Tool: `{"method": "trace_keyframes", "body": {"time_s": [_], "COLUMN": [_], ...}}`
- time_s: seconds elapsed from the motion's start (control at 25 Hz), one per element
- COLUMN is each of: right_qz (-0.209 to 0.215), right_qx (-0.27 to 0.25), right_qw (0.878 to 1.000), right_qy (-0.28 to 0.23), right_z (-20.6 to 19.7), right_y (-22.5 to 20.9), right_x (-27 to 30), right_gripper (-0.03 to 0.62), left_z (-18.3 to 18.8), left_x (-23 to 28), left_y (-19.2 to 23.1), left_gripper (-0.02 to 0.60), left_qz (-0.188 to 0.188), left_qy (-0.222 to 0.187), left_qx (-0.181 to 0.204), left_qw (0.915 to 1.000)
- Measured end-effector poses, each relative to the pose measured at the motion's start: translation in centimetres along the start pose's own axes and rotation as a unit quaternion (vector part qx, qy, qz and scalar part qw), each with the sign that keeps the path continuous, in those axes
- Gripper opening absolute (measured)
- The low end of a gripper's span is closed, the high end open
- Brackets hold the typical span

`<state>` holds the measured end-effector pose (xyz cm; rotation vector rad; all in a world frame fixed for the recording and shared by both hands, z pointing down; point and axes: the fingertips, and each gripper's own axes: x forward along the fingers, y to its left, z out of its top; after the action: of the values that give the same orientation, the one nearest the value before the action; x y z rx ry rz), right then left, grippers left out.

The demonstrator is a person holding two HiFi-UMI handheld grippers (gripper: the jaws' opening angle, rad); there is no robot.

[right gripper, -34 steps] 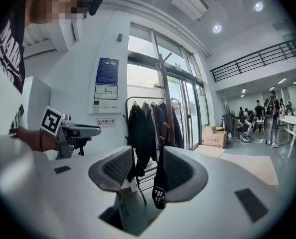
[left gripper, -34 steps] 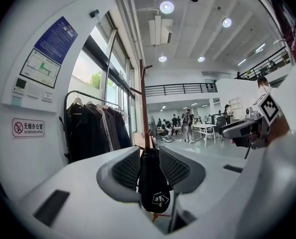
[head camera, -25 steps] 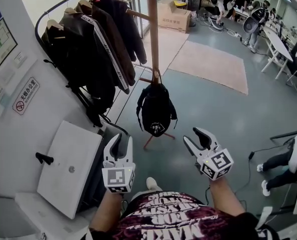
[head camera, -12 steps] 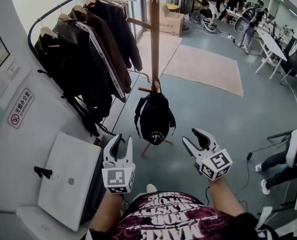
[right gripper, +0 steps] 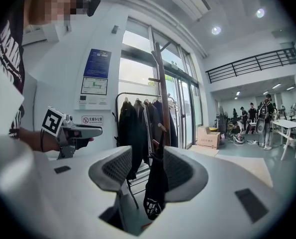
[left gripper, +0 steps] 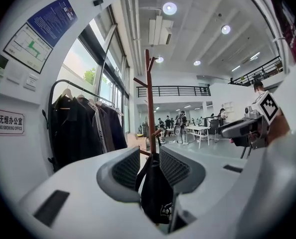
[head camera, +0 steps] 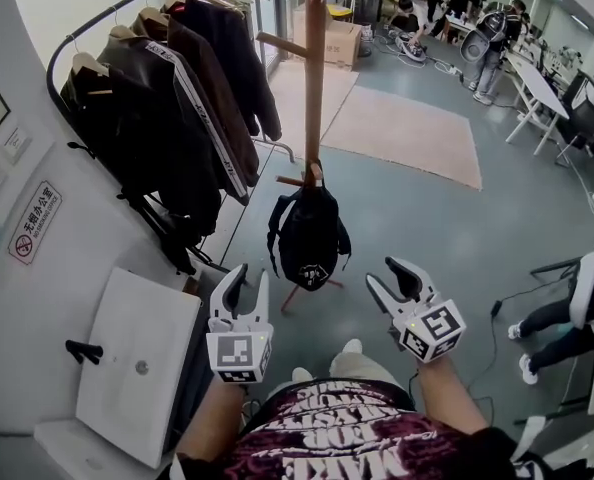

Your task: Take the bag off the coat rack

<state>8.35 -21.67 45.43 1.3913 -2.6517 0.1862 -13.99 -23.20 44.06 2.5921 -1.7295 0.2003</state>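
Nearest the person, the left tongs (head camera: pixel 249 280) and right tongs (head camera: pixel 387 276) both gape wide, holding nothing. Beyond them, well apart, the black bag (head camera: pixel 308 233) hangs from a low peg of the wooden coat rack (head camera: pixel 315 78). Dark jackets (head camera: pixel 167 98) hang farther left.

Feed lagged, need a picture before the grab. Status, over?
Left claw and right claw open, empty, short of the bag. Bag hangs from a low peg on the coat rack. Nothing between; jackets off left.
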Motion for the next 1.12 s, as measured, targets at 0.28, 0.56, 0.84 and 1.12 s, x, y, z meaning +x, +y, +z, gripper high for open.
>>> {"method": "trace_keyframes", "body": {"time_s": [0.28, 0.56, 0.84, 1.12], "right_qz": [0.013, 0.04, 0.058, 0.075], "right_qx": [0.0, -0.005, -0.006, -0.004], "right_qw": [1.0, 0.999, 0.998, 0.997], "right_qy": [0.002, 0.007, 0.01, 0.025], "right_z": [0.1, 0.5, 1.0, 0.4], "right_y": [-1.4, -3.8, -6.9, -8.7], "right_x": [2.2, 6.5, 9.6, 12.6], "right_gripper": [0.206, 0.206, 0.206, 0.207], "left_z": [-0.3, -0.4, -0.1, -0.8], "left_x": [2.0, 5.6, 9.1, 12.0], "left_y": [0.1, 0.7, 1.1, 1.6], "left_gripper": [0.11, 0.111, 0.11, 0.11], "left_qz": [0.003, 0.015, 0.028, 0.035], "left_qy": [0.002, 0.008, 0.01, 0.021], "left_qx": [-0.006, -0.008, -0.01, -0.016], "left_qw": [1.0, 0.9998, 0.9995, 0.999]}}
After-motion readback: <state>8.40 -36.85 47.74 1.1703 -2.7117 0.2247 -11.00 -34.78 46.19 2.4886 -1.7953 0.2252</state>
